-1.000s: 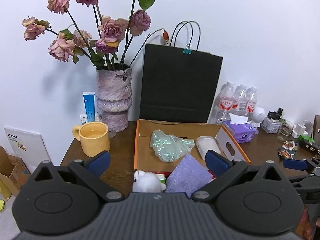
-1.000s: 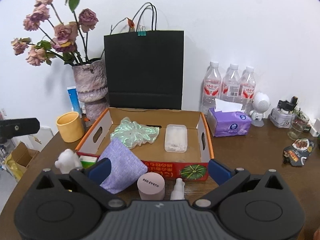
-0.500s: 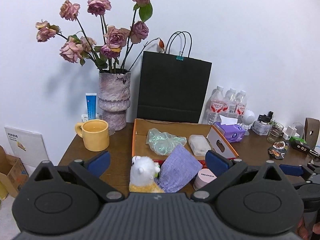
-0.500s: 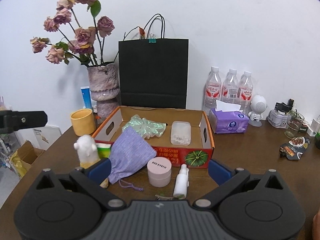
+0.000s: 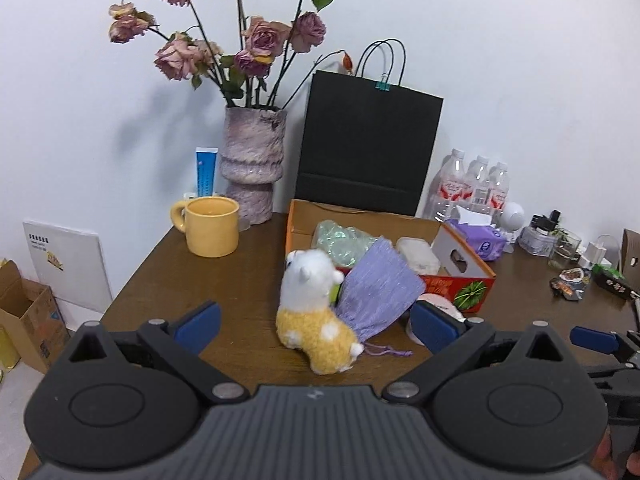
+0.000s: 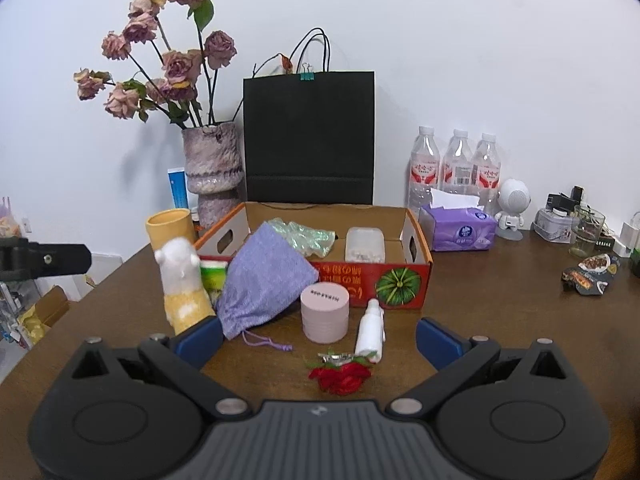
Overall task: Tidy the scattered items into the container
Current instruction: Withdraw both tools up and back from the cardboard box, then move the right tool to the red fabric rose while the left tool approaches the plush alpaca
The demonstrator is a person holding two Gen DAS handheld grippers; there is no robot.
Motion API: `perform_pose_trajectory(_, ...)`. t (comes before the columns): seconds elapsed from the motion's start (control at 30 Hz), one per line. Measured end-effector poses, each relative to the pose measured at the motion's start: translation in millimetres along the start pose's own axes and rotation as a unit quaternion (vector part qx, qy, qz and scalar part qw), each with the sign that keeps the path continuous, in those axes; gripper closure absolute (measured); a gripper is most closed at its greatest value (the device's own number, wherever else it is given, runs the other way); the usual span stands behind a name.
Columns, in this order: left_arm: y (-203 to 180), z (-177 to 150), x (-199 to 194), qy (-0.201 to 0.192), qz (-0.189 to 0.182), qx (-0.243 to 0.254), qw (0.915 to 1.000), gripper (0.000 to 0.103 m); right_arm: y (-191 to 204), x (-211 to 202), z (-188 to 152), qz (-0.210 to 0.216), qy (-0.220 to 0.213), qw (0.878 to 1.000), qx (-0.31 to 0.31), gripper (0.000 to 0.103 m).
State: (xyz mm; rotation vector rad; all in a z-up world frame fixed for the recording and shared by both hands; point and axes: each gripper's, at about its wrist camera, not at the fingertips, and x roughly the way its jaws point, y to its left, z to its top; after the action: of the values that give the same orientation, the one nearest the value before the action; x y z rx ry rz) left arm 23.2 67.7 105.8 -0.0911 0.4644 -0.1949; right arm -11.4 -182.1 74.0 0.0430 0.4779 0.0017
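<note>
A brown wooden counter [image 6: 500, 304] is set against a white wall [image 6: 460, 40]. Both the left gripper [image 5: 316, 322] and right gripper [image 6: 319, 336] are held level above it, fingers spread wide and empty, the plush alpaca [image 5: 314, 312] between the left fingers.

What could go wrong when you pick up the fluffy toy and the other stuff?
The plush alpaca stands upright against the purple drawstring pouch, so grabbing one may topple or drag the other. The white spray bottle lies beside the pink jar and the red rose clip; it could roll if nudged.

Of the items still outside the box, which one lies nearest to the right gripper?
The red rose clip, lying just before the open right gripper; the others sit farther back.
</note>
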Motion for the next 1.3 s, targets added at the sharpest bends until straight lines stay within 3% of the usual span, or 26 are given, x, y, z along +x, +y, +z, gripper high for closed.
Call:
perform_pose_trajectory(0.13, 2, -14, 3, 0.001, -0.012, -0.01, 0.9999, 0.0, 3, 6, -17, -0.005, 0.0, 1.0, -0.001, 0.0)
perform_pose_trajectory(0.4, -3, -35, 10, -0.021, 0.009, 0.003, 0.9997, 0.0, 5, 25, -43, -0.008, 0.005, 1.0, 0.008, 0.0)
perform_pose_trajectory(0.63, -11, -51, 29, -0.012, 0.011, 0.018, 0.9997, 0.0, -2, 48, -62, -0.014, 0.021, 0.999, 0.026, 0.0)
perform_pose_trajectory(1.3, -11, -64, 83, 0.032, 0.017, 0.019, 0.9992, 0.0, -9, 88, -64, -0.032, 0.042, 0.998, 0.041, 0.0)
